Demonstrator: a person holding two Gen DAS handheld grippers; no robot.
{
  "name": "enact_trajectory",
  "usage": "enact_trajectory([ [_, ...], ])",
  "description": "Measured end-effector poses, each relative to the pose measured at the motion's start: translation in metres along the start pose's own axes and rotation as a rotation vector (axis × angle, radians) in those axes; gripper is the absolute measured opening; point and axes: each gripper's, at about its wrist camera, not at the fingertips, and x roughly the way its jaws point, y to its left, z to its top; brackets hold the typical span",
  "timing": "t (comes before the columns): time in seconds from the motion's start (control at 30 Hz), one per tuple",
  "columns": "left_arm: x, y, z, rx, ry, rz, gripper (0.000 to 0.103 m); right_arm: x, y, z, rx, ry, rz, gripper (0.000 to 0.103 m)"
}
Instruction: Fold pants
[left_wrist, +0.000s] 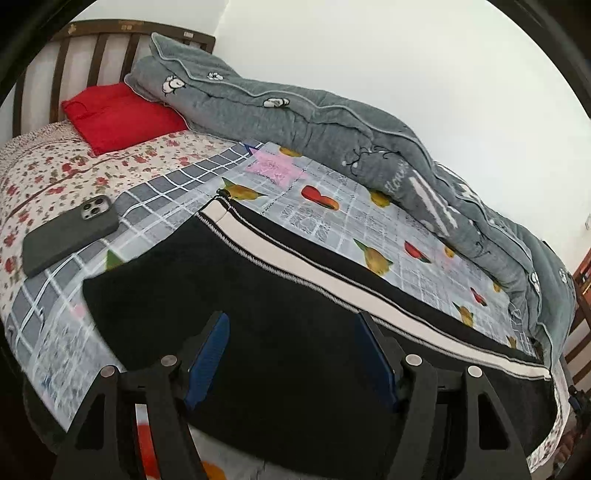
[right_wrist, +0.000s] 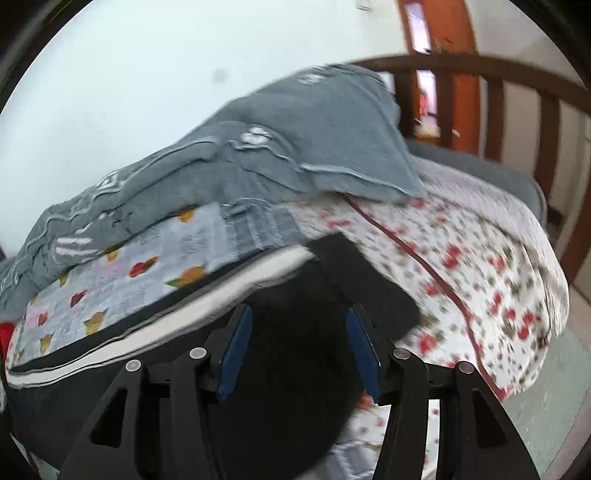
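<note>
Black pants (left_wrist: 207, 280) with a white side stripe (left_wrist: 295, 266) lie flat along the near edge of the bed. My left gripper (left_wrist: 291, 325) is open above the black cloth near one end, with nothing between its blue pads (left_wrist: 207, 362). In the right wrist view, the pants (right_wrist: 332, 273) show at their other end, with the stripe (right_wrist: 207, 295) running left. My right gripper (right_wrist: 299, 317) is open over the dark cloth, its blue pads (right_wrist: 236, 354) apart. The view is blurred by motion.
A dark phone (left_wrist: 70, 232) lies on the bed left of the pants. A red pillow (left_wrist: 118, 114) and a rolled grey quilt (left_wrist: 332, 125) sit by the wall. The wooden headboard (left_wrist: 103, 40) and a wooden rail (right_wrist: 498, 92) bound the bed's ends.
</note>
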Motion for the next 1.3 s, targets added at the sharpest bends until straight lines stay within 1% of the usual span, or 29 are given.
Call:
enact_trajectory([
  [0.03, 0.007, 0.002, 0.005, 0.004, 0.008, 0.007, 0.067, 0.001, 0.012, 0.002, -0.017, -0.005, 0.012, 0.054],
  [0.07, 0.013, 0.003, 0.009, 0.009, 0.013, 0.016, 0.067, 0.002, 0.024, 0.002, -0.038, -0.008, 0.027, 0.058],
  [0.13, 0.027, 0.006, 0.018, 0.021, 0.025, 0.038, 0.067, 0.006, 0.056, 0.005, -0.105, -0.013, 0.072, 0.062],
  [0.17, 0.035, 0.009, 0.023, 0.024, 0.036, 0.052, 0.067, 0.006, 0.064, 0.003, -0.129, -0.015, 0.084, 0.064],
  [0.23, 0.048, 0.013, 0.031, 0.02, 0.051, 0.064, 0.067, 0.015, 0.099, 0.002, -0.211, -0.014, 0.1, 0.067],
  [0.27, 0.052, 0.014, 0.034, 0.019, 0.052, 0.064, 0.067, 0.023, 0.118, 0.0, -0.264, -0.007, 0.102, 0.067],
  [0.33, 0.063, 0.02, 0.046, 0.018, 0.056, 0.079, 0.067, 0.035, 0.145, -0.004, -0.322, 0.003, 0.112, 0.067],
  [0.47, 0.088, 0.031, 0.067, 0.018, 0.073, 0.104, 0.064, 0.062, 0.18, -0.009, -0.334, 0.053, 0.168, 0.067],
  [0.53, 0.102, 0.038, 0.08, 0.028, 0.087, 0.127, 0.062, 0.072, 0.194, -0.01, -0.347, 0.069, 0.18, 0.067],
  [0.6, 0.116, 0.049, 0.093, 0.03, 0.102, 0.147, 0.057, 0.081, 0.208, -0.011, -0.366, 0.077, 0.183, 0.067],
  [0.67, 0.127, 0.056, 0.101, 0.031, 0.114, 0.155, 0.055, 0.086, 0.221, -0.012, -0.379, 0.08, 0.184, 0.067],
  [0.7, 0.137, 0.06, 0.106, 0.037, 0.143, 0.155, 0.054, 0.089, 0.225, -0.012, -0.382, 0.083, 0.186, 0.067],
  [0.77, 0.149, 0.061, 0.108, 0.056, 0.17, 0.175, 0.054, 0.094, 0.236, -0.013, -0.394, 0.092, 0.189, 0.067],
  [0.8, 0.155, 0.058, 0.107, 0.092, 0.176, 0.199, 0.051, 0.097, 0.24, -0.014, -0.399, 0.095, 0.189, 0.067],
  [0.87, 0.157, 0.056, 0.104, 0.14, 0.163, 0.22, 0.037, 0.101, 0.247, -0.015, -0.406, 0.103, 0.192, 0.067],
  [0.9, 0.151, 0.054, 0.104, 0.151, 0.124, 0.204, 0.026, 0.103, 0.25, -0.015, -0.409, 0.106, 0.191, 0.067],
  [0.93, 0.14, 0.054, 0.105, 0.154, 0.078, 0.167, 0.019, 0.105, 0.253, -0.017, -0.413, 0.113, 0.186, 0.067],
  [0.97, 0.128, 0.056, 0.107, 0.147, 0.026, 0.118, 0.019, 0.107, 0.255, -0.017, -0.416, 0.117, 0.181, 0.067],
  [1.03, 0.112, 0.063, 0.113, 0.116, -0.04, 0.063, 0.018, 0.108, 0.26, -0.019, -0.422, 0.122, 0.177, 0.067],
  [1.07, 0.111, 0.065, 0.116, 0.105, -0.041, 0.055, 0.018, 0.108, 0.261, -0.02, -0.424, 0.122, 0.178, 0.067],
  [1.1, 0.118, 0.069, 0.119, 0.085, -0.025, 0.057, 0.018, 0.108, 0.264, -0.021, -0.43, 0.119, 0.183, 0.067],
  [1.2, 0.145, 0.07, 0.116, 0.078, 0.044, 0.099, 0.019, 0.11, 0.271, -0.022, -0.446, 0.122, 0.202, 0.067],
  [1.23, 0.152, 0.071, 0.112, 0.076, 0.055, 0.114, 0.019, 0.112, 0.274, -0.023, -0.456, 0.134, 0.227, 0.067],
  [1.27, 0.153, 0.07, 0.109, 0.078, 0.053, 0.121, 0.019, 0.114, 0.277, -0.024, -0.467, 0.147, 0.249, 0.067],
  [1.3, 0.153, 0.069, 0.108, 0.085, 0.044, 0.127, 0.019, 0.117, 0.281, -0.026, -0.494, 0.169, 0.289, 0.067],
])
